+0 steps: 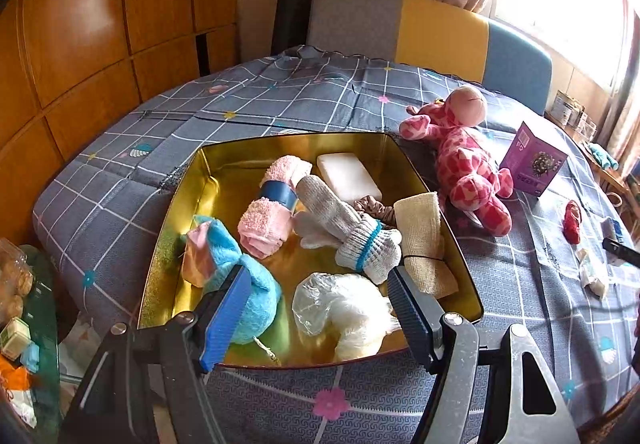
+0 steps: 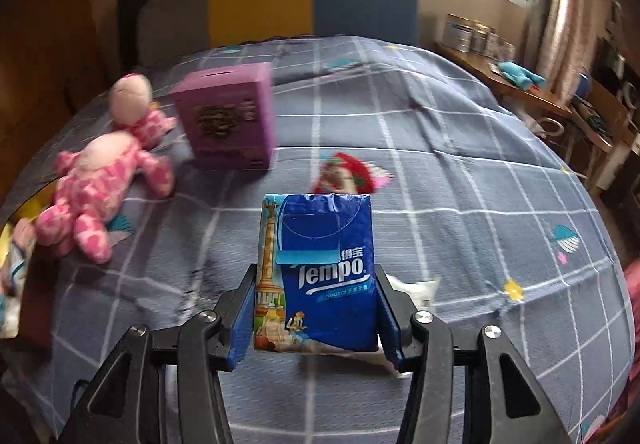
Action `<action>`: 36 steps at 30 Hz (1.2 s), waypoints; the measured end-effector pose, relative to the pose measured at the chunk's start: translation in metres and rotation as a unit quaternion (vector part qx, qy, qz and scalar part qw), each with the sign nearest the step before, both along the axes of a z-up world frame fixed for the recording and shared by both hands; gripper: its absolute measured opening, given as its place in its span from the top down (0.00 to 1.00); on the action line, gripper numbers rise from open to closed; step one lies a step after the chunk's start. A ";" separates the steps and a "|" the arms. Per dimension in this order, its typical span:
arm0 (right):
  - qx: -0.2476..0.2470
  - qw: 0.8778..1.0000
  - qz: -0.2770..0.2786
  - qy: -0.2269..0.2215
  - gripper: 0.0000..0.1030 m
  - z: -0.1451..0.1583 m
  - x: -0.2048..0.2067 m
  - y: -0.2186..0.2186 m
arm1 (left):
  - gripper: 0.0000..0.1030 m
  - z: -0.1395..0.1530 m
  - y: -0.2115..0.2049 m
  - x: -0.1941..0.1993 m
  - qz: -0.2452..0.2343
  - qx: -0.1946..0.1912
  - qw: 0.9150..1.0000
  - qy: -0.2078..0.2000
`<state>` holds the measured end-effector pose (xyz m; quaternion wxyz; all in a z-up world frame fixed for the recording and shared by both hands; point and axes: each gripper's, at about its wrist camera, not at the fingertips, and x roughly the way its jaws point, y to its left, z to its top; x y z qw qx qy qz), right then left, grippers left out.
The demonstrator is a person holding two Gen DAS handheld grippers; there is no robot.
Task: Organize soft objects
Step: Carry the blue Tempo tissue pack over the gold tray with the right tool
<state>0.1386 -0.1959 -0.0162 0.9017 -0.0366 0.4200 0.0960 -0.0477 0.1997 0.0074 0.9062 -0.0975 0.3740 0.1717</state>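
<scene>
your right gripper [image 2: 316, 320] clamps tissue pack [image 2: 320, 272] above bed, seen only in right view. left view alone shows gold tin [image 1: 180, 204] of soft items; left gripper [image 1: 316, 308] open, empty.

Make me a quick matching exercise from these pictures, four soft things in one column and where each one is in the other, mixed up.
Things:
1. tissue pack
2. pink giraffe plush
3. blue plush
4. work glove

Places:
A. on the bedspread, beside the gold tin
B. middle of the tin
C. clamped in the right tool
D. in the tin, behind the left tool's near finger

Pairs: 1-C, 2-A, 3-D, 4-B
</scene>
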 end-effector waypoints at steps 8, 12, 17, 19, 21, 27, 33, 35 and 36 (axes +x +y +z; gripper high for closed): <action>0.015 0.980 0.195 0.028 0.50 -0.002 -0.055 0.129 | 0.30 0.002 0.010 -0.007 0.013 0.000 1.000 -0.007; 0.023 0.968 0.248 0.029 0.50 -0.001 -0.081 0.175 | 0.30 0.004 0.015 -0.013 0.019 0.001 1.000 -0.014; 0.031 0.956 0.290 0.026 0.50 0.005 -0.099 0.210 | 0.30 0.005 0.020 -0.020 0.025 0.000 1.000 -0.016; 0.034 0.953 0.298 0.027 0.50 0.007 -0.104 0.219 | 0.30 0.004 0.022 -0.021 0.027 -0.001 1.000 -0.016; 0.037 0.951 0.305 0.029 0.50 0.006 -0.107 0.227 | 0.30 0.003 0.024 -0.022 0.029 -0.002 0.999 -0.014; 0.040 0.945 0.324 0.026 0.50 0.008 -0.117 0.245 | 0.30 0.001 0.028 -0.025 0.035 -0.005 0.999 -0.015; 0.042 0.937 0.346 0.019 0.50 0.016 -0.119 0.269 | 0.30 0.002 0.032 -0.028 0.040 -0.005 0.999 -0.016; 0.041 0.934 0.354 0.021 0.50 0.015 -0.117 0.280 | 0.30 0.002 0.035 -0.029 0.044 -0.006 0.999 -0.016; 0.040 0.933 0.356 0.022 0.50 0.014 -0.117 0.286 | 0.30 0.001 0.036 -0.030 0.045 -0.006 0.999 -0.016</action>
